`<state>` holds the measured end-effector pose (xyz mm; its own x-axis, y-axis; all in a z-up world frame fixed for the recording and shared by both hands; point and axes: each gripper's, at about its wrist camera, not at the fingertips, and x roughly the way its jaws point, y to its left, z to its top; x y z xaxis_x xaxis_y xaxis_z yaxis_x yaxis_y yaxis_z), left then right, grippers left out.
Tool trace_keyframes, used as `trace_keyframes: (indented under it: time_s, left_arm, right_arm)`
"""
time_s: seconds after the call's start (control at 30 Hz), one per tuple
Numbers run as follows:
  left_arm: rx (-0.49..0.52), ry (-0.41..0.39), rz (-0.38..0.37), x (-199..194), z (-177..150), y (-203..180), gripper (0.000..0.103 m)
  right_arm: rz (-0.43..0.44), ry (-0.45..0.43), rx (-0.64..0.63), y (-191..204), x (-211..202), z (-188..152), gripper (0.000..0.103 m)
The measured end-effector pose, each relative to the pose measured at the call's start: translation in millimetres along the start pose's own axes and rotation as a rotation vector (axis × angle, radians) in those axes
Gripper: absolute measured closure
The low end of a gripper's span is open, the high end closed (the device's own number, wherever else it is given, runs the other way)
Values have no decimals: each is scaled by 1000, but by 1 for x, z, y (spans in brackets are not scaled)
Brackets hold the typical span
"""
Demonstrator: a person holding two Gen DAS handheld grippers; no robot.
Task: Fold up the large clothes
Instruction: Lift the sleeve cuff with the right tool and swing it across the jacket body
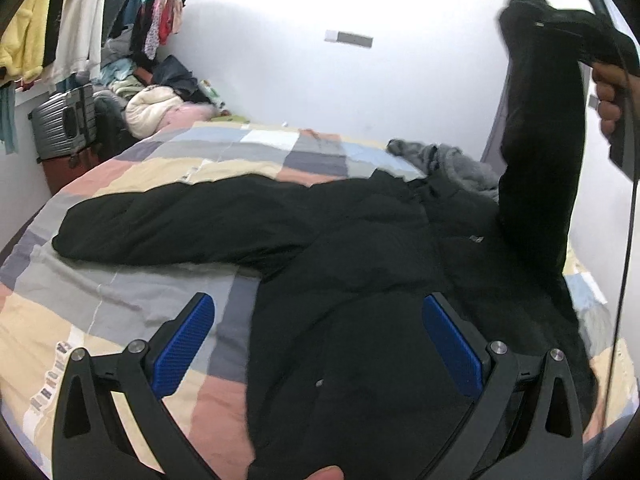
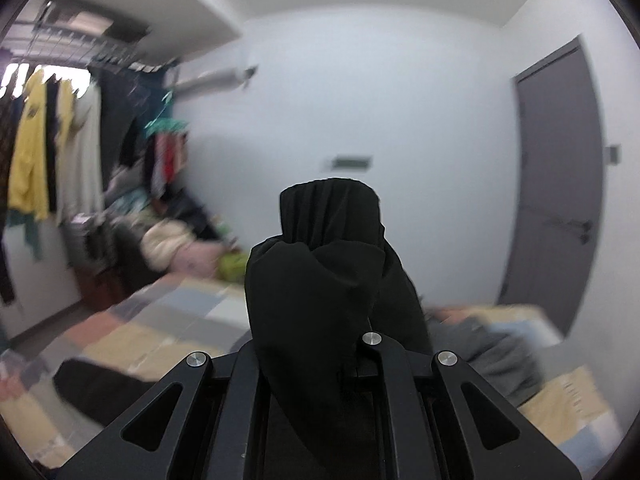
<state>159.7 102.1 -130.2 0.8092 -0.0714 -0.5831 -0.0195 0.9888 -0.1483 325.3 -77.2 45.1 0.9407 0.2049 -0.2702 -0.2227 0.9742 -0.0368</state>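
Note:
A large black padded jacket (image 1: pixel 360 248) lies spread on the patchwork bed cover (image 1: pixel 120 304). One sleeve (image 1: pixel 180 224) stretches flat to the left. My left gripper (image 1: pixel 318 334) is open, its blue pads (image 1: pixel 184 344) straddling the jacket's lower body just above it. My right gripper (image 1: pixel 560 28) is shut on the other sleeve (image 1: pixel 540 152) and holds it high above the bed at the right. In the right wrist view the sleeve's cuff (image 2: pixel 328 264) bunches between the shut fingers and hides the fingertips.
A grey fleece garment (image 1: pixel 452 160) lies on the bed behind the jacket's collar. A clothes pile (image 1: pixel 156 100), a grey suitcase (image 1: pixel 64 124) and hanging clothes (image 1: pixel 48 24) fill the far left corner. A grey door (image 2: pixel 556 200) stands at the right.

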Motion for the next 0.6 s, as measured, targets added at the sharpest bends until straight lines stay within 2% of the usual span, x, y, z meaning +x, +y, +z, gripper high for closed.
trace_keyframes:
  time_s: [0.13,0.37,0.5,0.6]
  left_arm:
    - [-5,19,-3,5,-2,5,0]
    - [-35,34,22,16,-4,20,0]
    - [-47,47,23,24,-7,26,0]
    - [-60,65,40,34,-10,33,0]
  right_arm:
    - [66,108,-43,52,49,-41,96]
    - [192,276,-117,117,111,-118,95]
    - [234,365,-106,123,129,-170,94]
    - [239,402,-78,129,145,-196,94]
